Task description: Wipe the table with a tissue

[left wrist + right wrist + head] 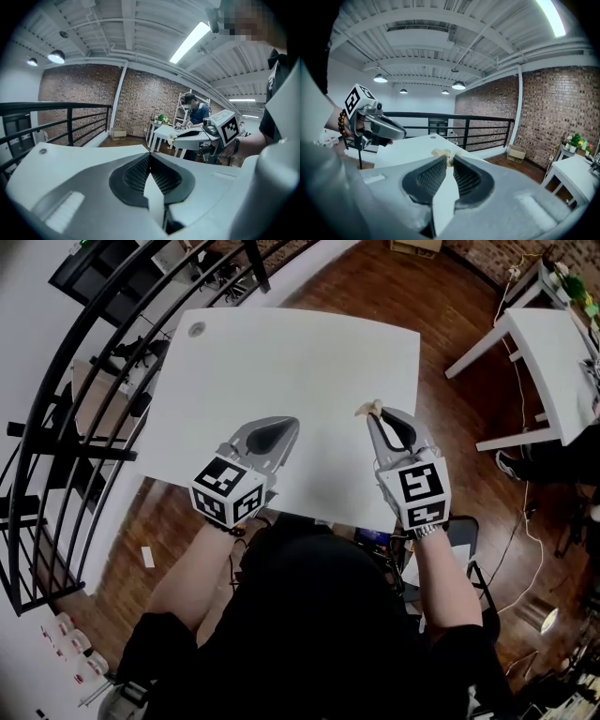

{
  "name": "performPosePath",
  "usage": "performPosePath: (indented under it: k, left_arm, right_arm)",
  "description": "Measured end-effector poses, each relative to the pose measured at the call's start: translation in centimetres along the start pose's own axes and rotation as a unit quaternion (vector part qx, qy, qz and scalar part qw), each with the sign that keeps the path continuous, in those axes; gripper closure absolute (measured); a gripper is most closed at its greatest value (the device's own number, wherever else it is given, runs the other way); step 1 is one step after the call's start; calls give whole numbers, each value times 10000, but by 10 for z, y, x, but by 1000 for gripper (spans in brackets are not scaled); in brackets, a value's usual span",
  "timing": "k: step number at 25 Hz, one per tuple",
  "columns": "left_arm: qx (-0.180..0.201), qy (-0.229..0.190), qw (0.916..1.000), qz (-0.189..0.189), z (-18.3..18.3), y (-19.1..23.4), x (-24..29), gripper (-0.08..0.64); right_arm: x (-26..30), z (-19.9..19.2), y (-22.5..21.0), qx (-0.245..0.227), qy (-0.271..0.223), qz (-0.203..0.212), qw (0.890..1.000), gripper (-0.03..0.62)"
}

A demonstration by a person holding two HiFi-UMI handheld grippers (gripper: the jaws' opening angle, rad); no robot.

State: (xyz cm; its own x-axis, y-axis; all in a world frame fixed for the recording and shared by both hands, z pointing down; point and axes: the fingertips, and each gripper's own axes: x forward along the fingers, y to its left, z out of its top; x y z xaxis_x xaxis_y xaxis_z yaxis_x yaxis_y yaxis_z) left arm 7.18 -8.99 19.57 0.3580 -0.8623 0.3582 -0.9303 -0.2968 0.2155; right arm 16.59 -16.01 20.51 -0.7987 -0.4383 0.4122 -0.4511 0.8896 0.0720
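A white table (309, 352) fills the middle of the head view. My right gripper (374, 414) hangs over its near right part, lifted off the surface, shut on a small crumpled cream tissue (367, 408) that pokes out past its tips. In the right gripper view the tissue (441, 153) is pinched between the tips, with the table (410, 147) beyond. My left gripper (292, 422) is over the near middle of the table, shut with nothing in it. The left gripper view shows its jaws (150, 155) pressed together, and the right gripper (174, 139) with the tissue (171, 138) off to the right.
A black railing (84, 390) runs along the table's left side over a wooden floor (441, 306). A round grommet (196, 330) sits at the table's far left corner. A second white table (553, 362) stands at the right. A person (194, 110) is by a far table.
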Motion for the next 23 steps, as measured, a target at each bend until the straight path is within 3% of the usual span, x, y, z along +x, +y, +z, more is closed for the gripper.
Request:
performPosePath:
  k: [5,15,23]
  left_arm:
    - [356,-179,9987,315,8,-23,-3,543]
    - [495,-200,9981,295,-5,-36,13,543]
    - [642,-283,9970,324,19,-25,-35,543]
  right_arm:
    - [-15,4,24,52,-259,241,9994,555]
    - [-14,-12,30,135,-360,446,9983,555]
    - [-14,30,75,8,-401,516,9979,555]
